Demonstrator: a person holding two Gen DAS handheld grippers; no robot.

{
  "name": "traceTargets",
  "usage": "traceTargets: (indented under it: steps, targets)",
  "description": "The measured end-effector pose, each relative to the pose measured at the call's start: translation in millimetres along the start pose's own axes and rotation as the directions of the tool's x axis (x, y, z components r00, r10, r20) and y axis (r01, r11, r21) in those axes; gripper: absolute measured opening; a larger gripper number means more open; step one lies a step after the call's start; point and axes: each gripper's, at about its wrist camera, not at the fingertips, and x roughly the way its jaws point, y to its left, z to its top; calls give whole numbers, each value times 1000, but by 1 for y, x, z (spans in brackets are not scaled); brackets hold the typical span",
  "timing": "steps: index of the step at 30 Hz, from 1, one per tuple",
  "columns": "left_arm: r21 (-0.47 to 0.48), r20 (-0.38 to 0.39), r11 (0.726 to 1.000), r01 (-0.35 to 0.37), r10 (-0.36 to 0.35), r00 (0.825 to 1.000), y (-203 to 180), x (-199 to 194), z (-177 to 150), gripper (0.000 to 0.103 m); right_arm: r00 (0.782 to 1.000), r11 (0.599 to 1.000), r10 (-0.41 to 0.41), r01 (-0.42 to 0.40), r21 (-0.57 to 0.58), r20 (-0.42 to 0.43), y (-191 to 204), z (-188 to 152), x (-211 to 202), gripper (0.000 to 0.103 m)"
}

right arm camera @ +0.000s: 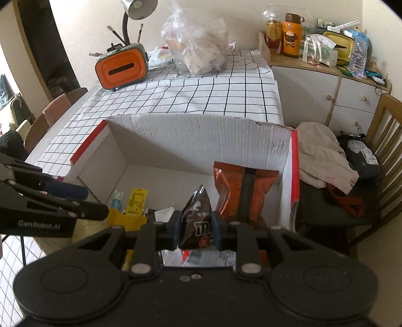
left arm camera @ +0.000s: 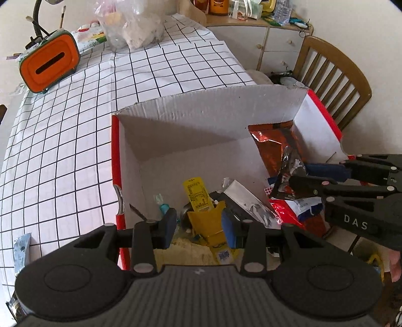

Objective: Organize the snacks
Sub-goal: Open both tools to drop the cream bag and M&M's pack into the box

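- A table covered with a black-grid white cloth [right arm camera: 201,93] is seen, with a white sideboard [right arm camera: 314,93] and a wooden chair [left arm camera: 334,75] beside it.
- An orange tissue box [right arm camera: 121,68] and a clear plastic bag [right arm camera: 198,50] are set at the far end of the table; a desk lamp [right arm camera: 138,10] is seen behind the tissue box.
- Bottles and clutter are stacked on the sideboard top; cloth and bags are piled on the chair seat.
- An open cardboard box [right arm camera: 191,140], white inside with red edges, is placed at the near end of the table.
- An orange snack bag [right arm camera: 241,186] is stood upright against the box's right wall.
- A yellow packet [left arm camera: 198,198] and a silver wrapper [left arm camera: 248,203] are seen lying at the box bottom among other wrappers.
- The right gripper [right arm camera: 196,230] is clamped on a dark brown M&M's bag [right arm camera: 198,218], held over the box interior just in front of the orange snack bag.
- In the left wrist view the same bag [left arm camera: 289,176] is seen pinched at the right gripper's [left arm camera: 304,176] tips.
- The left gripper [left arm camera: 198,226] is held apart, nothing gripped, over the box's near left corner above the yellow packet.
- In the right wrist view the left gripper [right arm camera: 93,203] is seen at the left, fingers spread.
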Motion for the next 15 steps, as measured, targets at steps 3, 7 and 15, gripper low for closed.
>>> traceTargets:
  steps: [3,7,15]
  targets:
    - [2,22,1000,3,-3,1000,0,-10,-4,39,1000,1000,10,-10,4,6,0,-1,-7,25]
    - [12,62,1000,6,-6,998,0,-27,-12,39,998,999,38,-39,13,41,4,-2,-26,25]
    - [18,143,1000,22,-24,989,6,-61,-31,46,991,996,88,-87,-12,98,23,-7,-58,26]
